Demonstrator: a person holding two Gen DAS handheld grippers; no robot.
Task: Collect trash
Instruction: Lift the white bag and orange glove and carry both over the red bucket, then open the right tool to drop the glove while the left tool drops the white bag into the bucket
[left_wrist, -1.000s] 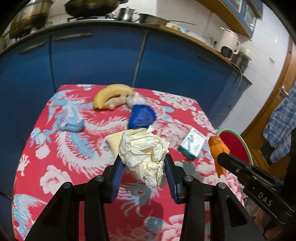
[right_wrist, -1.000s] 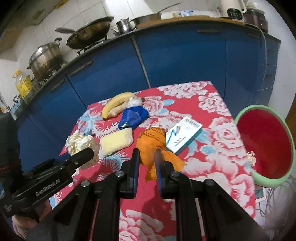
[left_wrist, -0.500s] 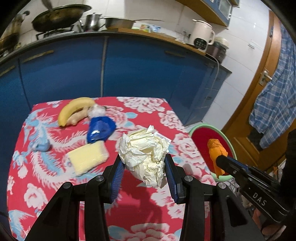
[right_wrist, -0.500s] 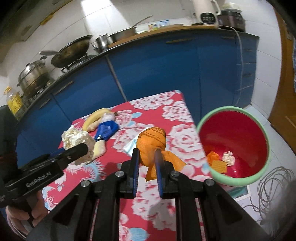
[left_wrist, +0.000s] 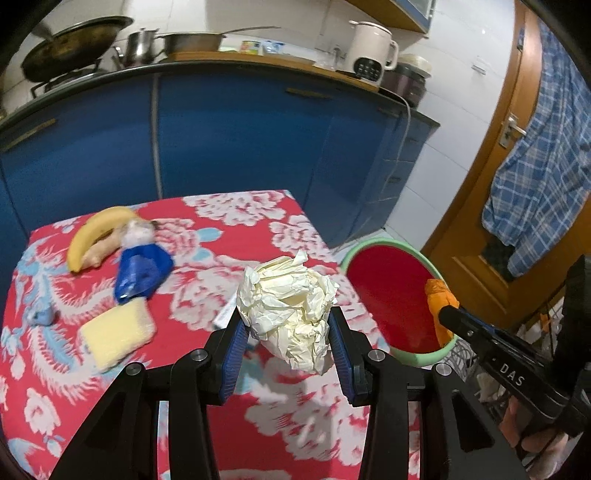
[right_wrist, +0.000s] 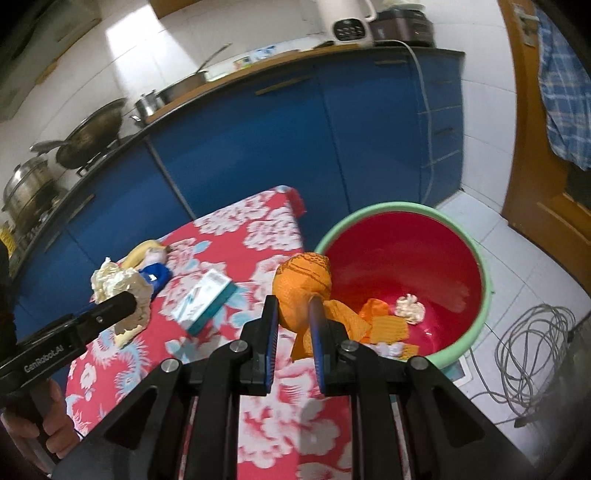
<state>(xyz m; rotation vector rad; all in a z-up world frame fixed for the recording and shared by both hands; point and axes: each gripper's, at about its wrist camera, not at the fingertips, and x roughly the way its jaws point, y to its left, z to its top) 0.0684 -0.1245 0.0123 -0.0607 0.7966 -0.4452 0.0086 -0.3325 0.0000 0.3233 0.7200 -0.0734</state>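
Observation:
My left gripper (left_wrist: 288, 325) is shut on a crumpled cream paper ball (left_wrist: 286, 302), held above the red flowered tablecloth (left_wrist: 221, 229). That paper ball (right_wrist: 118, 284) also shows at the left of the right wrist view. My right gripper (right_wrist: 293, 317) is shut on an orange mesh wad (right_wrist: 303, 284), held over the table's right edge next to the red bucket with a green rim (right_wrist: 484, 266). Orange scraps (right_wrist: 388, 325) and a white wad (right_wrist: 408, 308) lie inside the bucket. In the left wrist view the orange wad (left_wrist: 436, 299) hangs over the bucket (left_wrist: 391, 299).
On the table lie a banana (left_wrist: 96, 232), a blue bag (left_wrist: 142, 269), a yellow sponge (left_wrist: 116, 334) and a teal and white box (right_wrist: 203, 301). Blue cabinets (left_wrist: 229, 136) stand behind. A coiled cable (right_wrist: 532, 347) lies on the floor right of the bucket, near a wooden door (left_wrist: 517, 110).
Both grippers have swung to the right with their loads, from over the middle of the table toward its right edge. The bucket has come into full view under the orange wad.

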